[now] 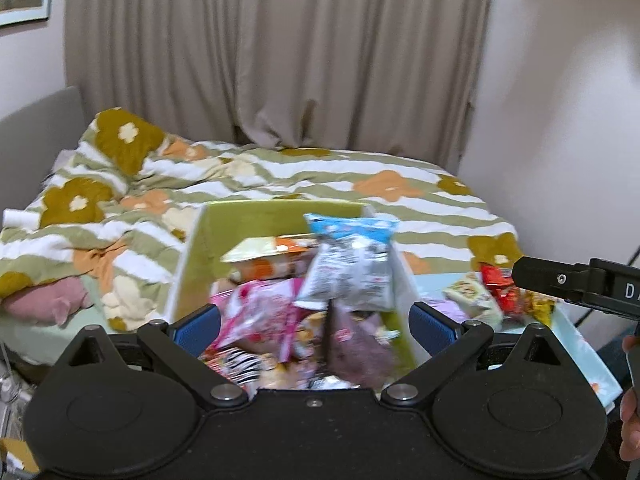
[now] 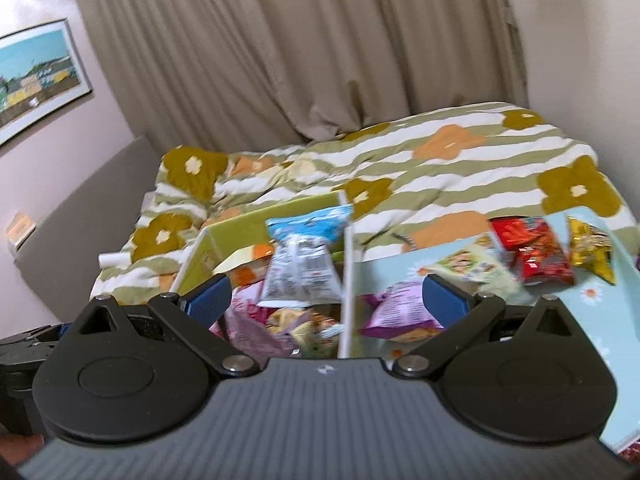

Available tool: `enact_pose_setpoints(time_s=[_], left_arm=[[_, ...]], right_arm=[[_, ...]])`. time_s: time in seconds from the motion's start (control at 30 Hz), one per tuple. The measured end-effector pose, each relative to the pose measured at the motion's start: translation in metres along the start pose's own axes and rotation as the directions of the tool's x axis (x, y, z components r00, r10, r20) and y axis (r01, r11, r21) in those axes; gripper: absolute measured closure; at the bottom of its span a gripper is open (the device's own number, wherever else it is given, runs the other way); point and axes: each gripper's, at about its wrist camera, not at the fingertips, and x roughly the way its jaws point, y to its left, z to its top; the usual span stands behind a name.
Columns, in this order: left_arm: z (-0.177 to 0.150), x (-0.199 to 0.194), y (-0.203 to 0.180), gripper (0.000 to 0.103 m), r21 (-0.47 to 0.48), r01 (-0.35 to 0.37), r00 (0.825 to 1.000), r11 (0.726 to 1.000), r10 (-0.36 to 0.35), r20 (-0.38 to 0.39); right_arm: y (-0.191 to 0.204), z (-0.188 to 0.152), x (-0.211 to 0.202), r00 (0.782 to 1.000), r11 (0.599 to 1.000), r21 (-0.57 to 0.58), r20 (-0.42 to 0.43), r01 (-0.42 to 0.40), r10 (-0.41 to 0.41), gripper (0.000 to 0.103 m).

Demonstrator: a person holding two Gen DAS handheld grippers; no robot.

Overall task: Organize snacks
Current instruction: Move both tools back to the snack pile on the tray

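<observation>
Over on the light blue mat (image 2: 404, 268), the purple snack bag (image 2: 400, 312) lay just ahead of the right gripper (image 2: 326, 300), long side running left-right, nearer that hand. Both it and the left gripper (image 1: 314, 326) gaped wide, empty. Green box (image 1: 240, 220) was already pretty stuffed, imo.

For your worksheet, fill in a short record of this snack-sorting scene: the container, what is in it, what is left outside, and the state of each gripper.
container: green box, open top
in box: mixed packets, blue-and-white bag on top
outside box: red packet, gold packet, purple packet on the light blue surface
left gripper: open, empty
right gripper: open, empty
</observation>
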Motion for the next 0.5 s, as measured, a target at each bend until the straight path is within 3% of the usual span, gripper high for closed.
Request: enact_pose_setpoints(time_s=[0.3, 0.5], left_arm=[[0.009, 0.025, -0.078, 0.001, 0.039, 0.056, 0.998, 0.998, -0.055, -0.018], [0.015, 0.056, -0.136, 0.001, 0.030, 0.065, 0.996, 0.997, -0.064, -0.057]], right_arm=[[-0.073, 0.019, -0.016, 0.996, 0.996, 0.011, 0.018, 0.086, -0.086, 0.000], [-0.131, 0.041, -0.010, 0.996, 0.996, 0.001, -0.007, 0.084, -0.084, 0.000]])
